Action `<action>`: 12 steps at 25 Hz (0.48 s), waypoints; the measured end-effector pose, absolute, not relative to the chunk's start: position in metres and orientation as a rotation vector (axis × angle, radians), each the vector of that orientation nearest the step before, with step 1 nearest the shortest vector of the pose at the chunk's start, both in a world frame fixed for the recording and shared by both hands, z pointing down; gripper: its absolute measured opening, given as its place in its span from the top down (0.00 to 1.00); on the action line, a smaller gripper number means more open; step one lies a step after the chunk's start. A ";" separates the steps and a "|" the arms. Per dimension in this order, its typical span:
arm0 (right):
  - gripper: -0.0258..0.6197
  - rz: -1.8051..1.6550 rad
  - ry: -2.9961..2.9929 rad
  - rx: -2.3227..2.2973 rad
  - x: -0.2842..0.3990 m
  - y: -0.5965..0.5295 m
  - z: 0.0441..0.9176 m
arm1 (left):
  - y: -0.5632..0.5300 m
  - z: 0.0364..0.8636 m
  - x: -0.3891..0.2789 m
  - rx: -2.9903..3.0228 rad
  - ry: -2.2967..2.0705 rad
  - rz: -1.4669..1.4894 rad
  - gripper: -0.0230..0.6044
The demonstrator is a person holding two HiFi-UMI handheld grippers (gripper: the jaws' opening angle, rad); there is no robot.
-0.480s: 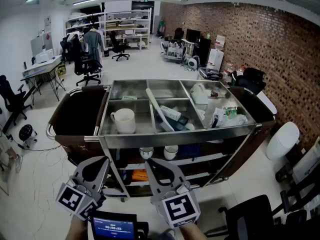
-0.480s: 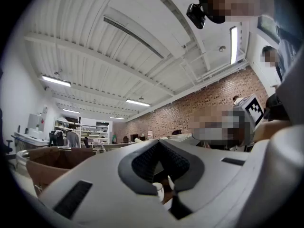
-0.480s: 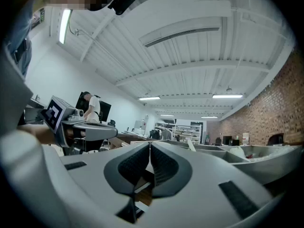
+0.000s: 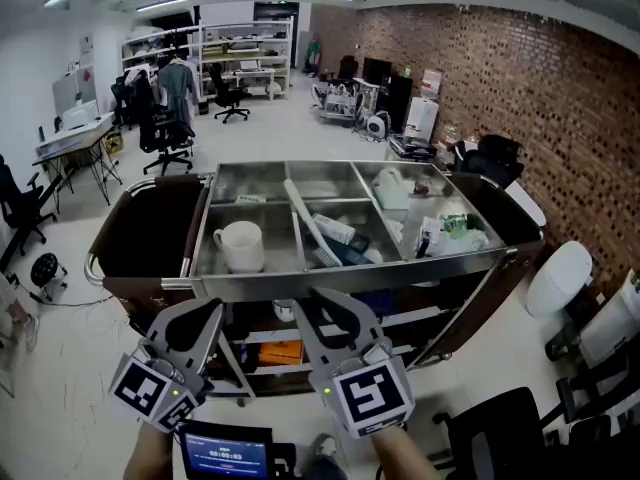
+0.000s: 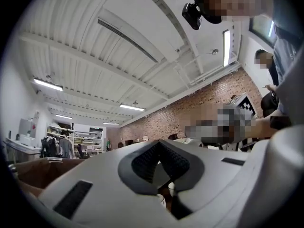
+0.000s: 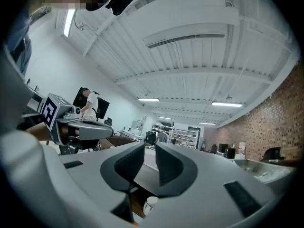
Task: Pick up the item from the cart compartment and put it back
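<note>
Steel cart: stood square ahead, top divided into open compartments, front rim just beyond both tools. Flanked on its left end by a dark brown side panel with a curved handle rail.

White mug: sat upright in the front-left compartment, handle to the left, clear of the walls. Untouched, well apart from either tool.

Long brush: lay slantwise across the middle compartments, over the divider.

White packets and a green-printed pack: crowded the right-hand compartments.

Left gripper: held low before the cart's front edge, below rim level. Closed, pads meeting at the tips, nothing between.

Right gripper: held beside the left one, also below the rim. Parted by a narrow gap, nothing in it.

Lower shelf: carried two cups and something orange, behind the tools.

Room for moving: open pale floor to the left and behind the cart. Hemmed on the right by a brick wall, a white bin and a black chair.
</note>
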State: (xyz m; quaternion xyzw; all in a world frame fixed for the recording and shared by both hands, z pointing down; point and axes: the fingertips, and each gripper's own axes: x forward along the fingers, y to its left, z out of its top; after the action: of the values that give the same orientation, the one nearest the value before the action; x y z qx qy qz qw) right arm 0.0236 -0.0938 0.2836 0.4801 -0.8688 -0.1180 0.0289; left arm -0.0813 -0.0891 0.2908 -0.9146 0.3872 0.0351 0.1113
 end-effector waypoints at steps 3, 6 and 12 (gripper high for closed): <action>0.80 -0.368 -2.673 1.441 0.026 -0.108 0.281 | -0.098 0.285 -0.072 -2.679 1.109 0.099 0.96; 0.80 -0.395 -2.649 1.416 0.033 -0.127 0.277 | -0.113 0.277 -0.066 -2.666 1.095 0.129 0.96; 0.74 -0.452 -2.589 1.306 0.049 -0.181 0.276 | -0.149 0.267 -0.050 -2.619 1.098 0.152 0.96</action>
State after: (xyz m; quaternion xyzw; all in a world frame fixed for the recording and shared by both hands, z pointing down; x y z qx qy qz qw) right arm 0.0490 -0.1807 0.2760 0.4427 -0.8774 -0.1531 0.1034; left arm -0.0504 -0.1488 0.2672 -0.9107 0.3818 0.0529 0.1483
